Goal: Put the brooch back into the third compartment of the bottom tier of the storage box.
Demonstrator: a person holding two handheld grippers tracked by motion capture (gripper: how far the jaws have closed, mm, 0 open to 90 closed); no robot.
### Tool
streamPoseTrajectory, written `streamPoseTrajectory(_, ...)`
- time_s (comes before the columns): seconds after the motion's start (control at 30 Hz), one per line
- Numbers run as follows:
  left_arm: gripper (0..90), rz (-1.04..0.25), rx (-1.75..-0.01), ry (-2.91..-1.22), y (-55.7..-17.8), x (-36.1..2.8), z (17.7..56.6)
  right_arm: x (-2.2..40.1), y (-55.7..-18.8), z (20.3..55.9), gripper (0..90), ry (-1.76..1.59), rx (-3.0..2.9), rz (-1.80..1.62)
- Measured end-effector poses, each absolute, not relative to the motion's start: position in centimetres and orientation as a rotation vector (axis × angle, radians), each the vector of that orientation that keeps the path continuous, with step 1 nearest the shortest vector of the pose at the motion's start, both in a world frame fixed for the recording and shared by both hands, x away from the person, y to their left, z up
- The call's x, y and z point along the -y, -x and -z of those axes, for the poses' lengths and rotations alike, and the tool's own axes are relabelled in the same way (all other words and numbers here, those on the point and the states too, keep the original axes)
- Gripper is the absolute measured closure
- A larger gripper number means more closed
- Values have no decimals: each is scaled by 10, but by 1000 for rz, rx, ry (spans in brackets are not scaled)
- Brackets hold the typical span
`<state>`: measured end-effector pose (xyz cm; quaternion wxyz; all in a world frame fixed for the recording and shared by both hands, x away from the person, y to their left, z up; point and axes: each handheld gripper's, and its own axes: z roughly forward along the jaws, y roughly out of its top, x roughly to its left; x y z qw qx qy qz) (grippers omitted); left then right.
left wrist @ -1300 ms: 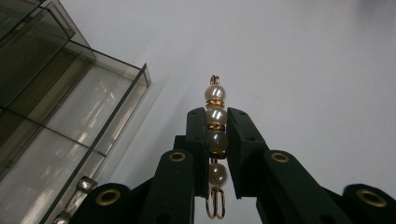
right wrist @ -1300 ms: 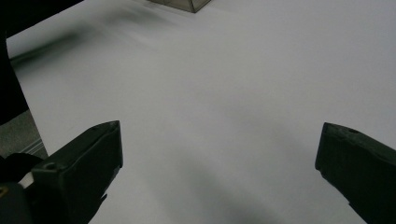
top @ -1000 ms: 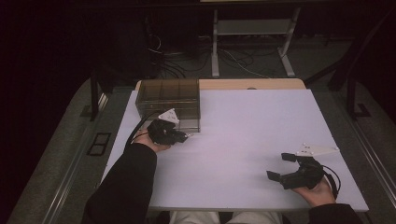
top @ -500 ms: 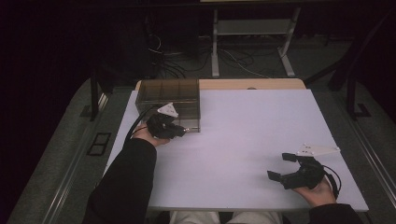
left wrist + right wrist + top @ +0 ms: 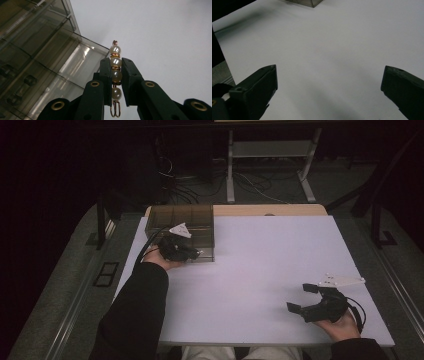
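In the left gripper view your left gripper point(image 5: 116, 72) is clenching a pearl hairpin point(image 5: 115, 75), pads pressing on its two middle beads; the high view is showing that same left gripper point(image 5: 192, 253) as a dark shape at the near corner of the smoked organiser box point(image 5: 182, 217), and the pin is too small to make out there. The pin's long axis is running straight along the jaws; its small wire loop and top pearl are pointing out past the fingertips, away from your hand, while the doubled wire end is hanging back toward the gripper body. You are holding it above the white counter point(image 5: 162, 30), just beside the box point(image 5: 37, 62), not over any compartment as far as the left gripper view is telling. Your right gripper point(image 5: 307, 297) is resting released at the near right of the counter point(image 5: 260, 260), well apart from the box; in the right gripper view its jaws point(image 5: 329, 85) are standing wide over bare counter point(image 5: 324, 45), with a box corner point(image 5: 308, 2) at the top edge.
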<state>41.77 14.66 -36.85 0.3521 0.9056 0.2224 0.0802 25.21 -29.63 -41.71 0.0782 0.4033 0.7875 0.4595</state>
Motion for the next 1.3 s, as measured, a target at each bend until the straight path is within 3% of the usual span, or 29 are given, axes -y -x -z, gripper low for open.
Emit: streamPoseTrajectory(1.3,787,-249,-687,-2258,-451,-149,393,300,-252,418,2,-1213,-2361,-1373)
